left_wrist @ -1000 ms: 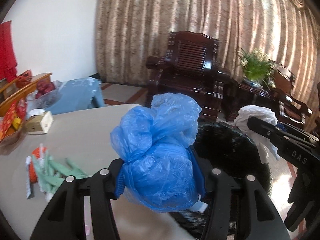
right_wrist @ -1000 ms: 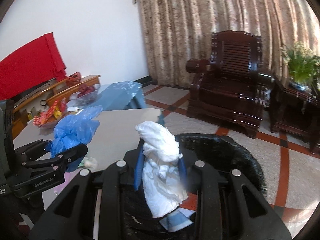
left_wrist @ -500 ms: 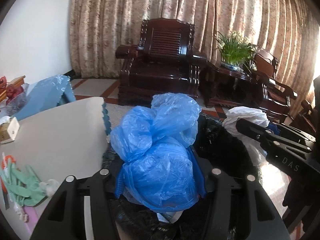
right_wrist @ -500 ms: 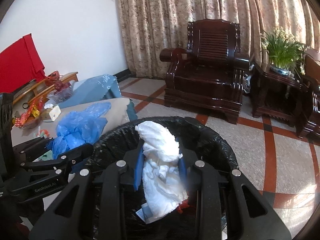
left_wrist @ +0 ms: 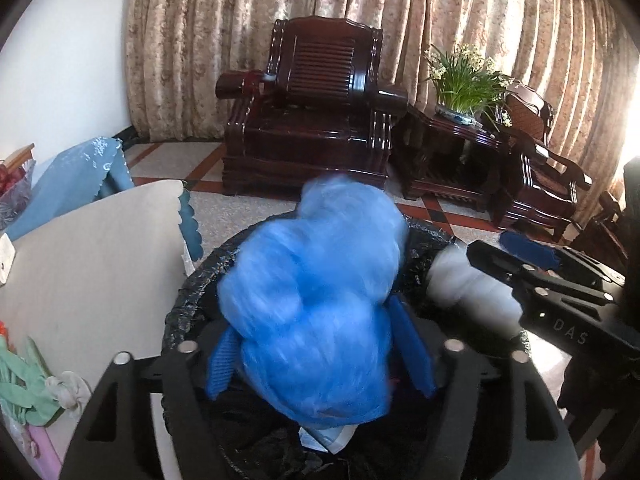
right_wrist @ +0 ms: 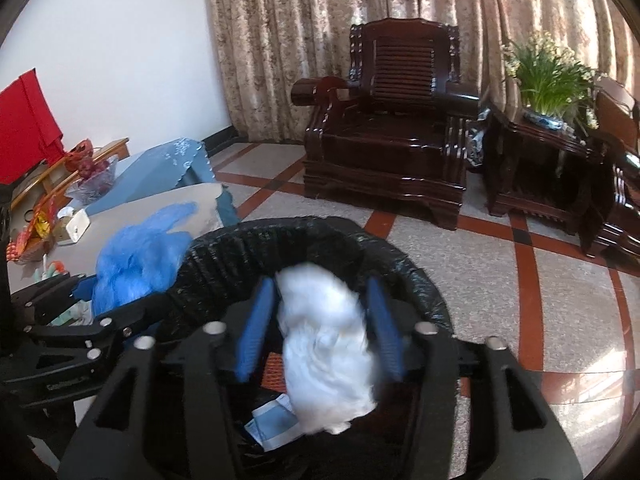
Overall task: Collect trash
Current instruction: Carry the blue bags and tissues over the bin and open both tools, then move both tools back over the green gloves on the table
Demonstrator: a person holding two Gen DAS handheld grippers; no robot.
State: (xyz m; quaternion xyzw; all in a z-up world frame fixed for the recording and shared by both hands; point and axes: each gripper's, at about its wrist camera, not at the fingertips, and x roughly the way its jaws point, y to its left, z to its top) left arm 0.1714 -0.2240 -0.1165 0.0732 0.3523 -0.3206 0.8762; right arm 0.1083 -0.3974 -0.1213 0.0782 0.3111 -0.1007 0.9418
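Both grippers were held over a black-lined trash bin [right_wrist: 400,256]. The left gripper [left_wrist: 320,356] had just been opening, a blurred blue plastic bag [left_wrist: 316,300] loose between its fingers. The right gripper [right_wrist: 320,332] had likewise been opening, a blurred white wad [right_wrist: 324,344] released between.

The room is bright with daylight that comes through the curtains [left_wrist: 500,40], and it glares white at the far right edge and shines on the floor [right_wrist: 560,384] there. The blue bag [left_wrist: 316,312] and the white wad [right_wrist: 324,352] look smeared and fuzzy, while the armchair [right_wrist: 396,120] far behind is sharp. Both pictures bend round at the sides and go black in the corners.
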